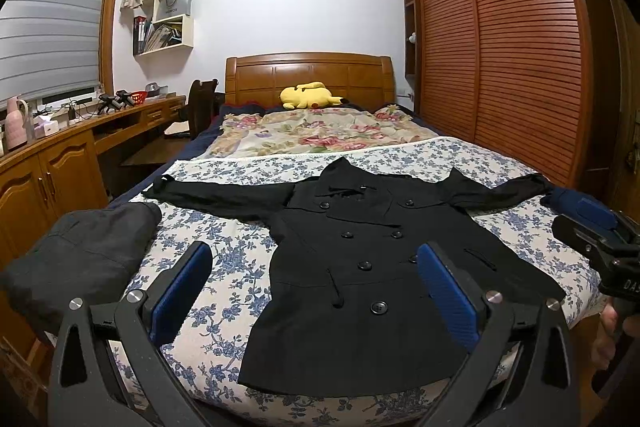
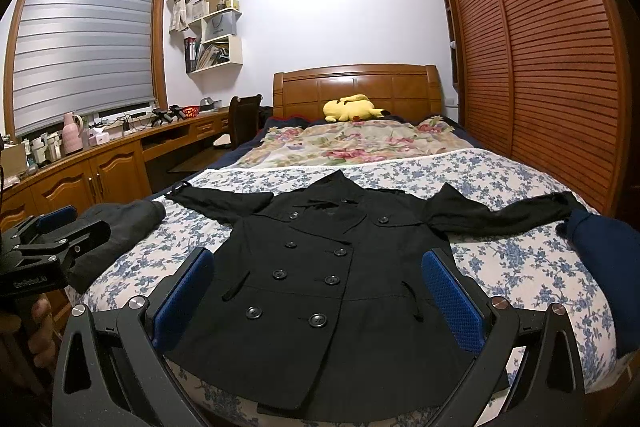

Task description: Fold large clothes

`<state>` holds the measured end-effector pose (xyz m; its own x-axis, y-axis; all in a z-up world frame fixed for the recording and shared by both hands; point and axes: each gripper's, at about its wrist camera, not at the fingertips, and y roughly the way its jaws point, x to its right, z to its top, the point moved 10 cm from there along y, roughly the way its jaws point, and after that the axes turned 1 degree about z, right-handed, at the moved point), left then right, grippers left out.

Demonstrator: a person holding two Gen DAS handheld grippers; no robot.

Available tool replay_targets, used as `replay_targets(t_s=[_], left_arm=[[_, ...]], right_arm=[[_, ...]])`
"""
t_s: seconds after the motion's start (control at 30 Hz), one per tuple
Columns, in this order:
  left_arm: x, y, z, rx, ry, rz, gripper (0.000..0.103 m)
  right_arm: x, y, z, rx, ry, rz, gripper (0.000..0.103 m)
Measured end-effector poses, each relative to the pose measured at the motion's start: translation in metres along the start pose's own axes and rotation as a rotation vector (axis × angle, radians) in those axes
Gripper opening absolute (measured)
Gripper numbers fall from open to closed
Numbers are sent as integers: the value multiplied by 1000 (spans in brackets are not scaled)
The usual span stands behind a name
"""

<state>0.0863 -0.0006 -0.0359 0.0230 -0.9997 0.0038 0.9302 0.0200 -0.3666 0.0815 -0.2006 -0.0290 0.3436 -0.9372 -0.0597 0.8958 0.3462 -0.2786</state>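
A black double-breasted coat (image 1: pixel 360 267) (image 2: pixel 320 287) lies flat and face up on the blue-flowered sheet, both sleeves spread wide, hem toward me. My left gripper (image 1: pixel 314 261) hovers open above the coat's lower left part, nothing between its blue pads. My right gripper (image 2: pixel 318 267) is open too, held over the coat's lower middle. Each gripper shows at the edge of the other's view: the right gripper (image 1: pixel 596 227) at the far right, the left gripper (image 2: pixel 56 231) at the far left, with a hand under each.
A folded dark grey garment (image 1: pixel 84 255) (image 2: pixel 116 235) lies at the bed's left edge, a navy garment (image 2: pixel 604 267) at its right edge. Beyond the coat lie a floral quilt (image 1: pixel 316 131) and a yellow plush toy (image 1: pixel 308 95). A wooden desk (image 1: pixel 80 135) runs along the left, a louvred wardrobe (image 1: pixel 500 47) along the right.
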Motion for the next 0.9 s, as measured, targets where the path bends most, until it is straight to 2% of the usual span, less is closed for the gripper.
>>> replay_targets(t_s=[0.9], left_arm=[[2, -2, 3, 3, 0, 0, 103]], right_arm=[[1, -1, 1, 1, 2, 0, 103]])
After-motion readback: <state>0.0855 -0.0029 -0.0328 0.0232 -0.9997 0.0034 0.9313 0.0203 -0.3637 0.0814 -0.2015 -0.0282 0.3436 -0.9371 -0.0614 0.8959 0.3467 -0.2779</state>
